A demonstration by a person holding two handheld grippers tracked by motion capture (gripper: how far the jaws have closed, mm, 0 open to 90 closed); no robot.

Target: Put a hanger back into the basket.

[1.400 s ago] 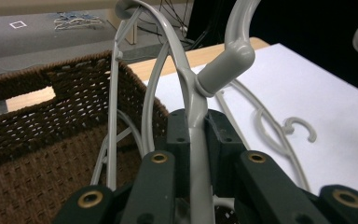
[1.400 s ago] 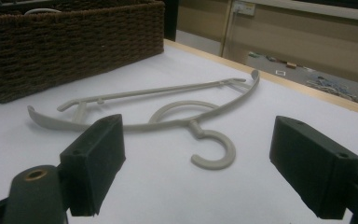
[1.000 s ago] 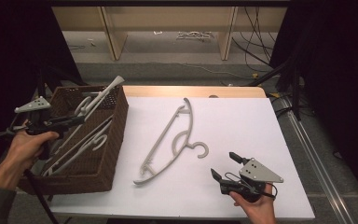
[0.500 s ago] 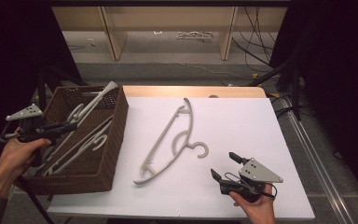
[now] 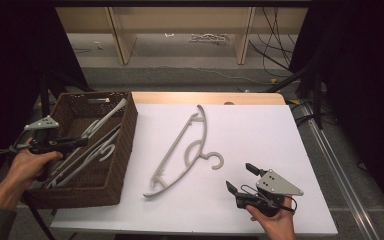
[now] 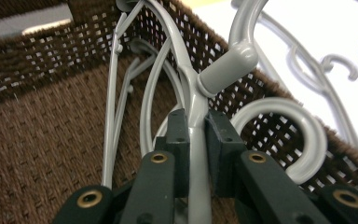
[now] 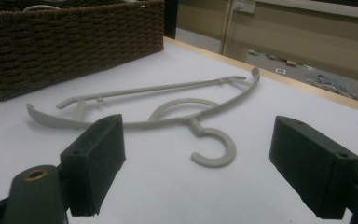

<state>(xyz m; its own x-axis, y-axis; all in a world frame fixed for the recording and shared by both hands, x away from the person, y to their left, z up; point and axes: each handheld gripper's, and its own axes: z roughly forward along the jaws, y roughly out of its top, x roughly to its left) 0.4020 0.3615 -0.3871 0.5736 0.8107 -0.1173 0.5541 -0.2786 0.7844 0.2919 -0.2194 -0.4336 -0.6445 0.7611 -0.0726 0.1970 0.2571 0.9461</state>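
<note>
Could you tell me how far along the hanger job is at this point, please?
One grey hanger already lies flat on the white table. In hand: the left gripper is shut on a second hanger inside the wicker basket. At least one more hanger lies in the basket. The right gripper rests open near the table's front edge, its fingers facing the laid-out hanger's hook.

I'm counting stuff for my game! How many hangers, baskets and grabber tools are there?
Grey hangers lying on the table: 1
Grey hangers in the basket: at least 2, tangled, so hard to count; the left gripper is clamped on one
Brown wicker baskets: 1
Grippers: 2, the right gripper open
Total: at least 6
</note>
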